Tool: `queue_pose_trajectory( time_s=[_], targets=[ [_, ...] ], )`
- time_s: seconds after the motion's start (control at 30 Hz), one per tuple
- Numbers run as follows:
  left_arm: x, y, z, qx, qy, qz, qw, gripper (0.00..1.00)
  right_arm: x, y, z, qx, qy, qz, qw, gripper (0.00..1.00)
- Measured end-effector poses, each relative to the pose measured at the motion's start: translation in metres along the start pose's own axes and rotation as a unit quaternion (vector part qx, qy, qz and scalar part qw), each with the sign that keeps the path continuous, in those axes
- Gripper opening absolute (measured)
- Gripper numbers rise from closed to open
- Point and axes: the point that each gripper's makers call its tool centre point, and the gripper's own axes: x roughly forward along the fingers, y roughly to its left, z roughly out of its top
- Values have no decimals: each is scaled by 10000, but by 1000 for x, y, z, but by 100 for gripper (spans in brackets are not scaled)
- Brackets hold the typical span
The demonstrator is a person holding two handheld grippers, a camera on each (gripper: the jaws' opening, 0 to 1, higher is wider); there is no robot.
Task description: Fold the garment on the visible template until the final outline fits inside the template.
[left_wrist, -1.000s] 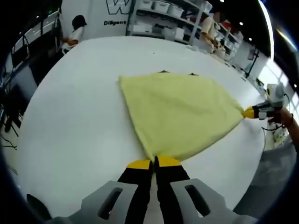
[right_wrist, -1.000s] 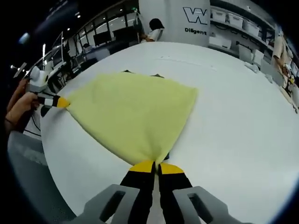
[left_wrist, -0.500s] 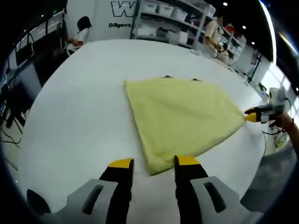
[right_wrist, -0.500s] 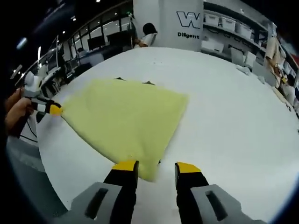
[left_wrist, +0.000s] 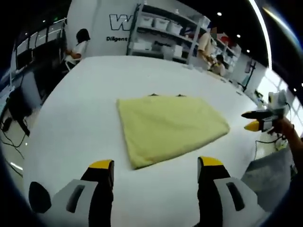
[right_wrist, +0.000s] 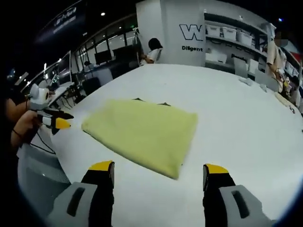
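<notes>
A yellow garment (left_wrist: 168, 126) lies folded flat on the white table (left_wrist: 71, 123), roughly rectangular. Two small dark bits of the template (left_wrist: 153, 95) peek out at its far edge. My left gripper (left_wrist: 155, 164) is open, just short of the garment's near corner, holding nothing. In the right gripper view the same garment (right_wrist: 147, 132) lies ahead, with dark template marks (right_wrist: 163, 103) behind it. My right gripper (right_wrist: 158, 168) is open and apart from the cloth. The right gripper (left_wrist: 254, 120) comes in from the right, hand-held; the left gripper (right_wrist: 56, 120) comes in from the left.
The table edge (right_wrist: 57, 165) curves close on the near side. A person sits at the far side (left_wrist: 78, 40). Shelves with white boxes (left_wrist: 165, 23) stand behind the table, with people beside them. Wide bare tabletop (right_wrist: 255, 118) surrounds the garment.
Both grippers, shut on the garment's corners a second ago, have opened, let go and drawn back. The cloth has settled from a stretched triangle into a flat rectangle.
</notes>
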Motion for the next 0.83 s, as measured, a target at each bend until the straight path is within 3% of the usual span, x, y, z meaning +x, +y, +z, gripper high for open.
queue_pose_trajectory(
  time_s=[0.2, 0.3, 0.57, 0.67, 0.83],
  targets=[
    [-14, -16, 1, 342, -271, -67, 9990, 94, -14, 14, 2, 194, -209, 152, 9995, 100],
    [-20, -17, 1, 416, -307, -25, 9987, 99, -21, 21, -3, 205, -216, 130, 9995, 99],
    [-26, -16, -7, 655, -280, 106, 9974, 99, -26, 26, -14, 208, -235, 50, 9995, 99],
    [-27, -24, -3, 397, -547, -134, 9976, 99, -27, 32, -12, 274, -374, 82, 9989, 99],
    [-26, -28, -9, 544, -428, -150, 9975, 99, -27, 40, -13, 72, -360, 149, 9992, 99]
  ],
)
